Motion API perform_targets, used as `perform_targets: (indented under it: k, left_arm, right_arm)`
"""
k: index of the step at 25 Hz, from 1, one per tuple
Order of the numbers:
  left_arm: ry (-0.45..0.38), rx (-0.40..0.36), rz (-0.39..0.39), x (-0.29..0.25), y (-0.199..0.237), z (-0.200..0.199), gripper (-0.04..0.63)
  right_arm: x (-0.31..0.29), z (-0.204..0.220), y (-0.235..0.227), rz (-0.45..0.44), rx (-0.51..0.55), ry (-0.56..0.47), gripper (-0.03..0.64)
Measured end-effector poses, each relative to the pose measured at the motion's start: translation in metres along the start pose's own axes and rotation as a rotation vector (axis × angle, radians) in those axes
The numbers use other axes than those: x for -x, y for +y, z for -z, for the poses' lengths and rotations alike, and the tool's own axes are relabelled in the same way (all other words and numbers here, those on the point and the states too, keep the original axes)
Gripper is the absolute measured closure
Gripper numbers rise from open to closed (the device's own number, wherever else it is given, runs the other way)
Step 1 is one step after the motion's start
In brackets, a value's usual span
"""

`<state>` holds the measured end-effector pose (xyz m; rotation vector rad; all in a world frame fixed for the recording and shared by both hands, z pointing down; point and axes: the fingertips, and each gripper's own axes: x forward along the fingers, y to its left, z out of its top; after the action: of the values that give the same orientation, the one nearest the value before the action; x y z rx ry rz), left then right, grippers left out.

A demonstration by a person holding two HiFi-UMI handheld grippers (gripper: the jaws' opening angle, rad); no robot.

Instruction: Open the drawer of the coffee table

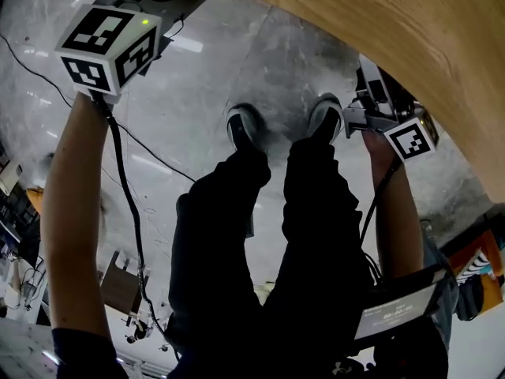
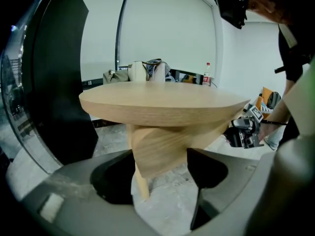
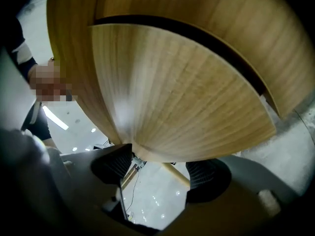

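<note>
The round wooden coffee table (image 2: 162,104) stands ahead in the left gripper view, with a wedge-shaped wooden drawer body (image 2: 165,149) under its top. My left gripper (image 2: 160,181) is open and short of it, nothing between its pads. Its marker cube (image 1: 110,42) shows at the head view's top left. My right gripper (image 1: 371,113) sits at the table's edge (image 1: 442,61). In the right gripper view the drawer's fan-shaped wooden face (image 3: 172,97) fills the frame, a dark seam (image 3: 197,38) above it. The right gripper (image 3: 160,173) is open, its pads just below the wood's lower edge.
The person's legs and two shoes (image 1: 245,125) stand on the grey marble floor (image 1: 197,77) beside the table. A black cable (image 1: 130,204) hangs from the left gripper. A tall black panel (image 2: 59,82) stands left of the table. Bags and a bottle (image 2: 208,75) lie by the far wall.
</note>
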<state>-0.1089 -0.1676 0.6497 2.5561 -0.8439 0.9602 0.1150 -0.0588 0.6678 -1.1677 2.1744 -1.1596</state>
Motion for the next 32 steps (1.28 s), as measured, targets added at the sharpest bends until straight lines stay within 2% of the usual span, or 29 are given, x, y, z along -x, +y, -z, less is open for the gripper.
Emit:
perform_targets:
  k: [5, 8, 17, 20, 24, 26, 28, 32]
  left_arm:
    - [0.019, -0.023, -0.012, 0.022, -0.01, -0.003, 0.252]
    - [0.042, -0.012, 0.002, 0.034, -0.02, 0.005, 0.252]
    - [0.11, 0.046, 0.026, 0.071, -0.054, 0.06, 0.252]
    - [0.131, 0.058, 0.035, 0.079, -0.06, 0.067, 0.264]
    - [0.131, 0.12, 0.014, 0.082, -0.056, 0.071, 0.278]
    - [0.143, 0.12, -0.002, 0.083, -0.055, 0.069, 0.276]
    - [0.165, 0.099, -0.025, 0.083, -0.056, 0.061, 0.277]
    - [0.209, 0.047, -0.089, 0.084, -0.061, 0.063, 0.278]
  right_arm:
    - [0.015, 0.004, 0.013, 0.041, 0.007, 0.012, 0.302]
    - [0.026, 0.015, 0.023, 0.06, -0.002, 0.049, 0.321]
    - [0.061, 0.081, 0.037, 0.126, -0.029, 0.163, 0.299]
    - [0.074, 0.095, 0.036, 0.177, 0.001, 0.202, 0.356]
    - [0.11, 0.116, 0.025, 0.306, 0.02, 0.286, 0.298]
    - [0.137, 0.108, 0.024, 0.373, 0.053, 0.322, 0.293]
    - [0.161, 0.081, 0.03, 0.428, 0.12, 0.35, 0.288]
    - [0.186, 0.037, 0.041, 0.475, 0.279, 0.388, 0.293]
